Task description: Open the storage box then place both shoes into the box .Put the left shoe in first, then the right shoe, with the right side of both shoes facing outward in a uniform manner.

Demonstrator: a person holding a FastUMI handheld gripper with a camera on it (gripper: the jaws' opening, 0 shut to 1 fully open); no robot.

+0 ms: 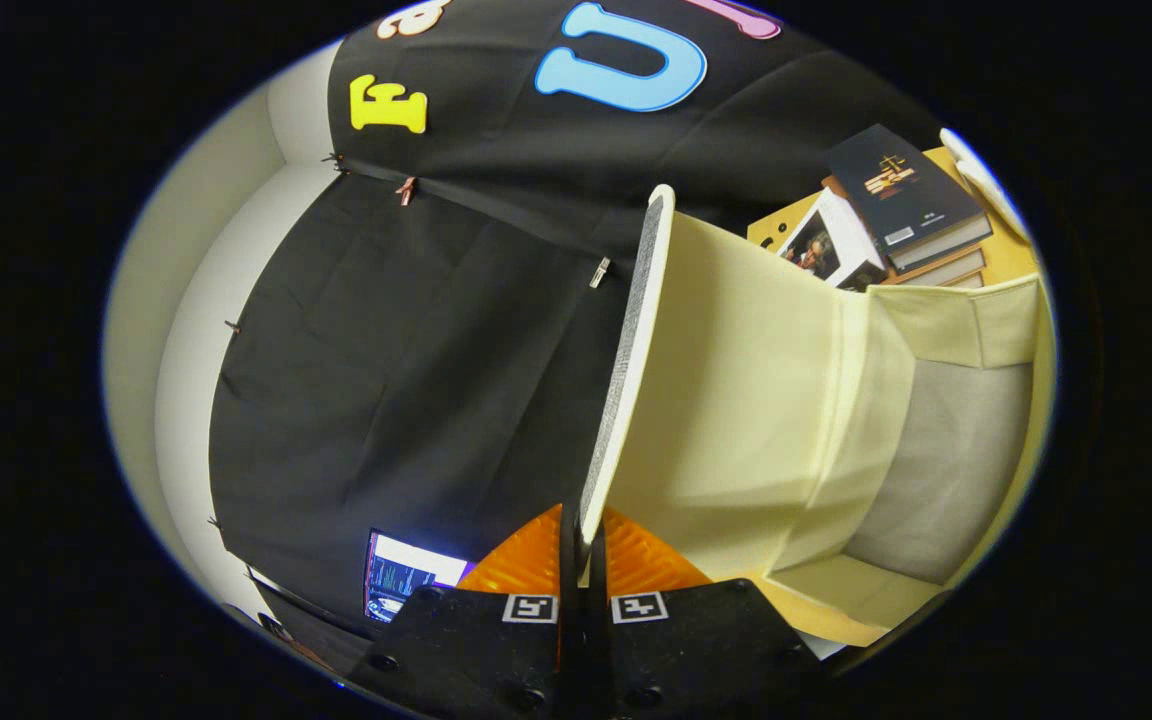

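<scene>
My gripper is shut on the edge of the storage box lid, a thin panel with a grey woven outer face and a cream inner lining. The lid stands lifted, seen edge-on, running straight ahead from between the fingers. To its right the cream lining folds down into the open storage box, whose grey inner floor or wall shows beyond. The view is rolled sideways. No shoe can be made out.
A wooden surface beyond the box carries a stack of books, a dark one on top, with a photo print beside it. A lit screen sits low left of the fingers. Black cloth wall lies to the left.
</scene>
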